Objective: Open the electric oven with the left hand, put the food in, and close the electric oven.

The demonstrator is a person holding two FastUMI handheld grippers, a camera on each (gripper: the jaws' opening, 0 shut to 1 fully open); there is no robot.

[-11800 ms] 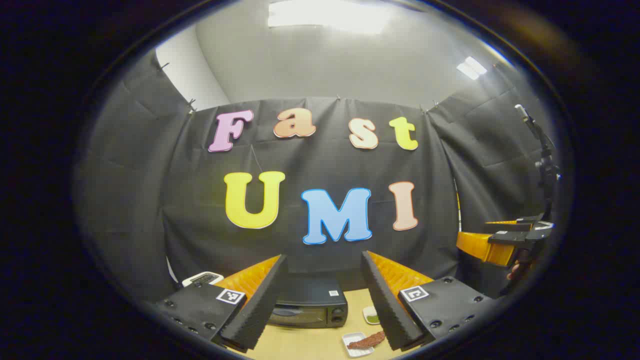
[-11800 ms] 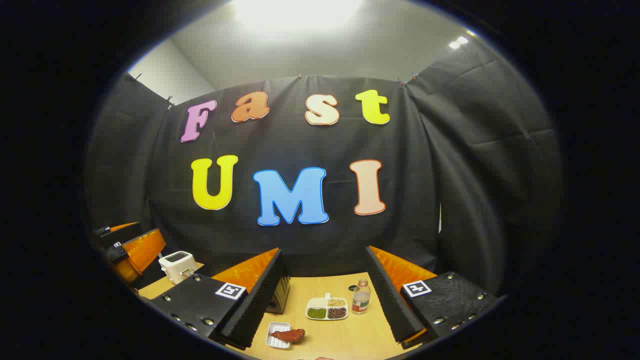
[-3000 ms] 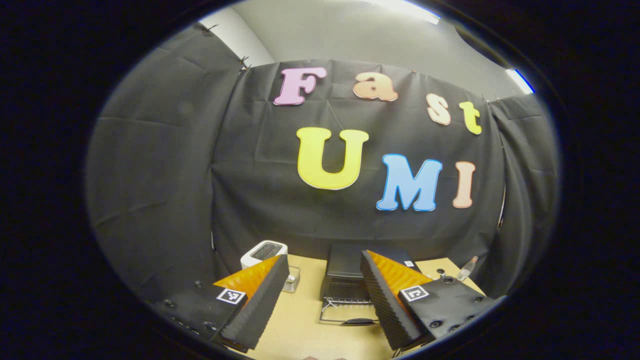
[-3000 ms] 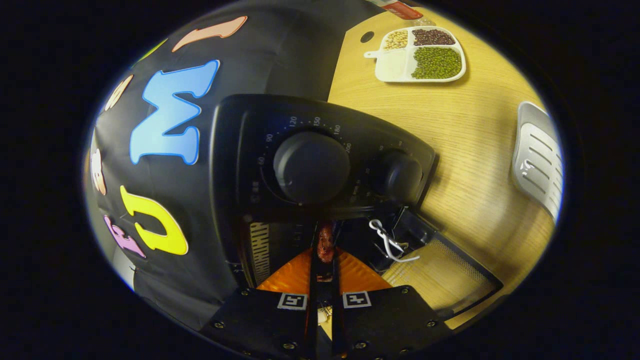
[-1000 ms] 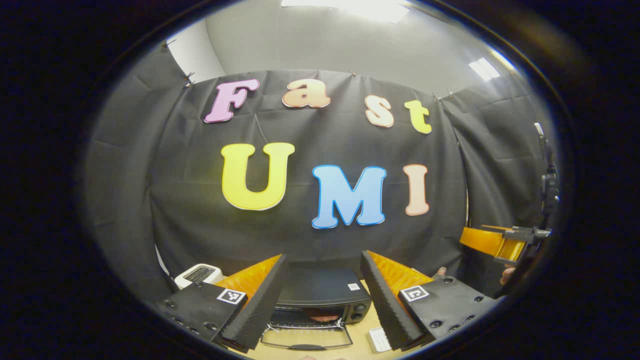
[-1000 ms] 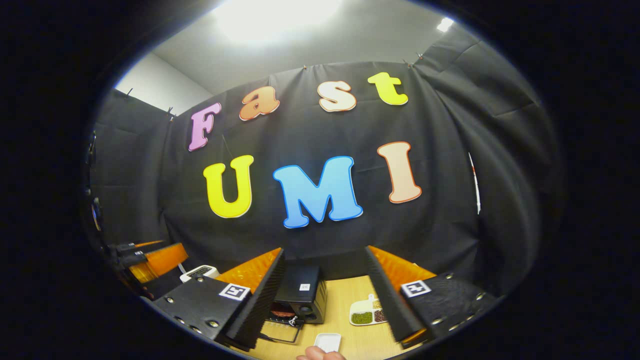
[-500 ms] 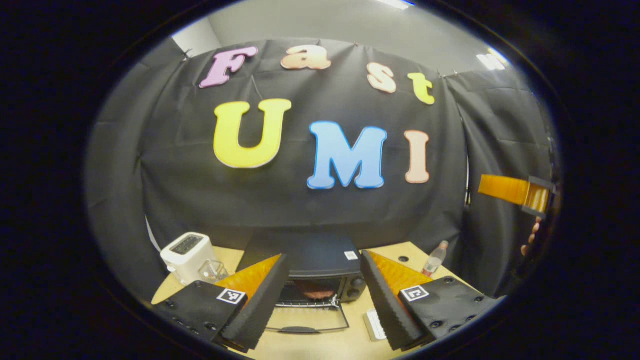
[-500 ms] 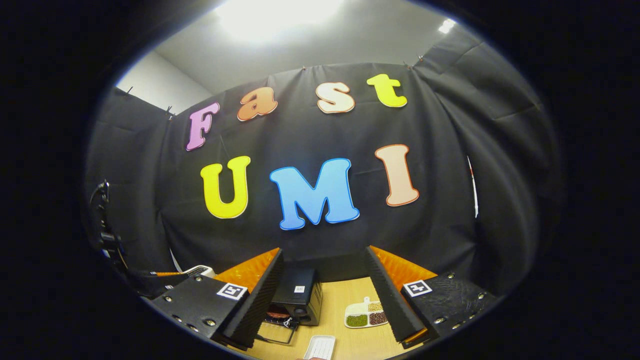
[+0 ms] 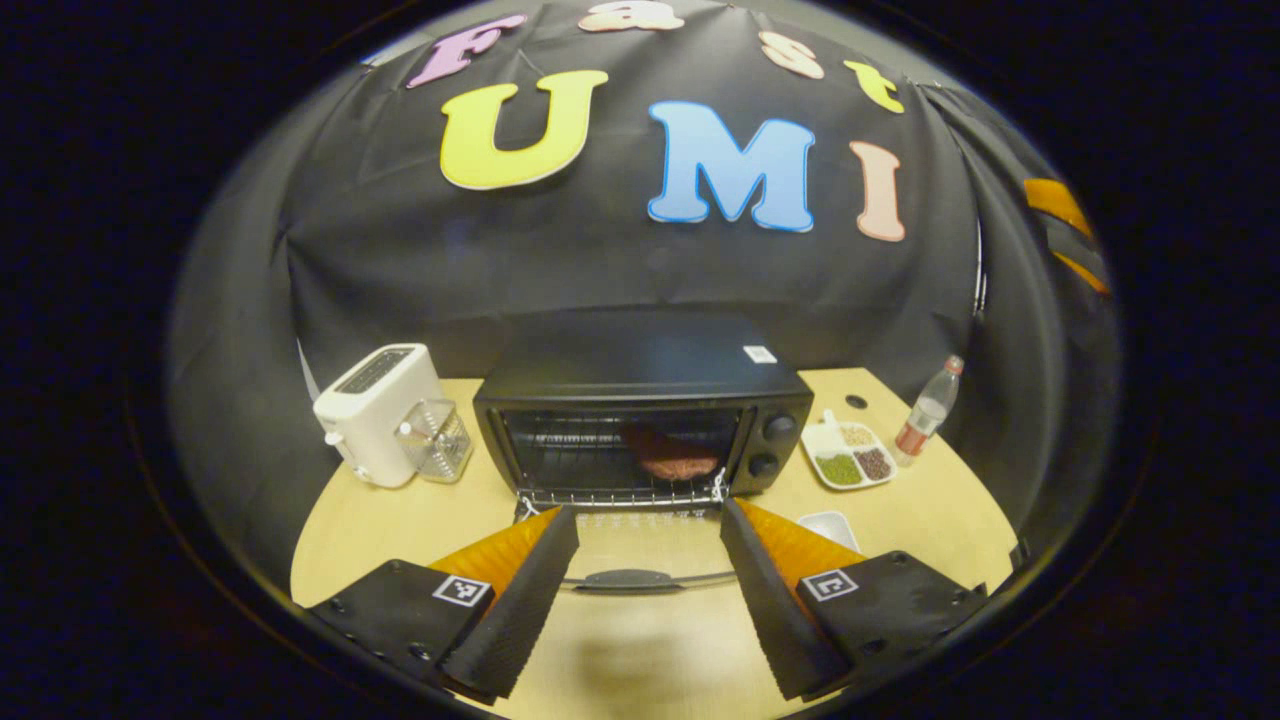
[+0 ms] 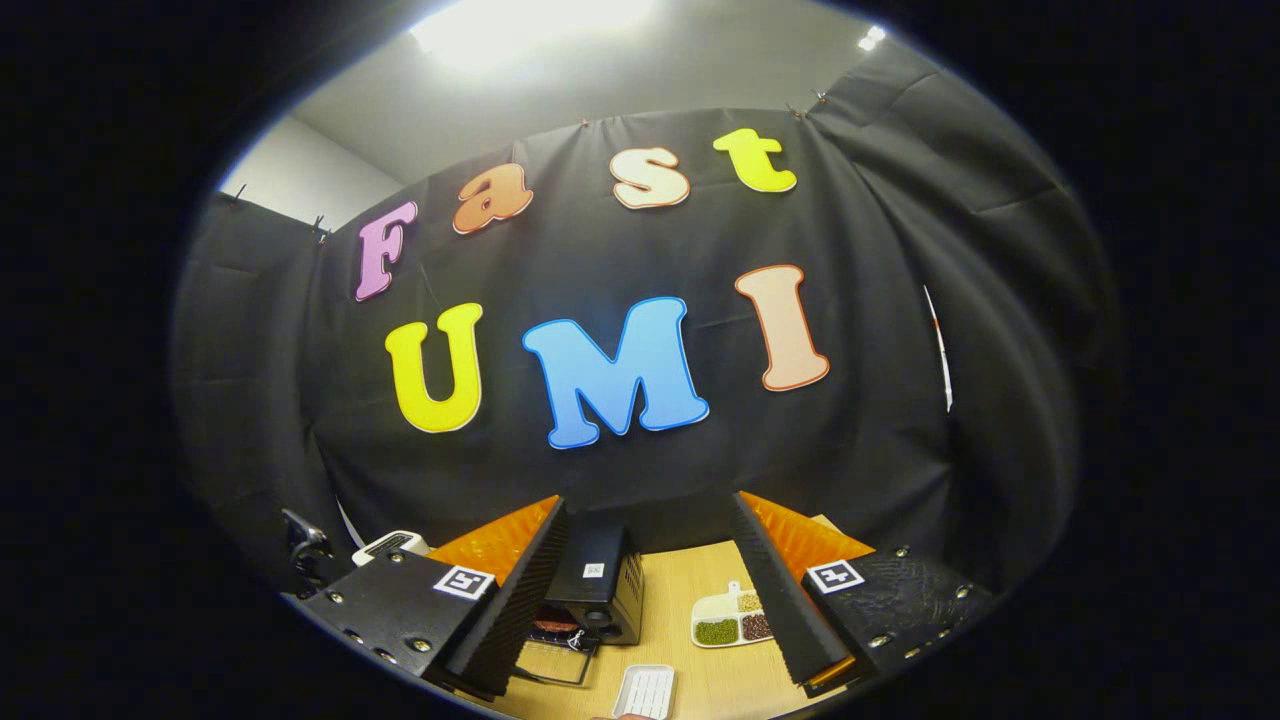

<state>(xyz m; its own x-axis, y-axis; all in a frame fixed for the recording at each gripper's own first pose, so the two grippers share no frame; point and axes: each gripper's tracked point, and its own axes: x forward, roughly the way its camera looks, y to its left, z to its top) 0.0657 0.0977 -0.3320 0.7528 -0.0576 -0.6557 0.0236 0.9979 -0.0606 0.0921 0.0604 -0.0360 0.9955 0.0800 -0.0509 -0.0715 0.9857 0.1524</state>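
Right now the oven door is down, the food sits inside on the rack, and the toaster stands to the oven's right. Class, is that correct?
One error: in the left gripper view the toaster stands left of the oven, not right. The door is down and the food is inside.

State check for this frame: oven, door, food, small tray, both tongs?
Black electric oven: open.
Glass oven door: folded down flat.
Reddish piece of food: on the rack inside.
Small white tray: empty.
Left tongs: open, holding nothing.
Right tongs: open, holding nothing.
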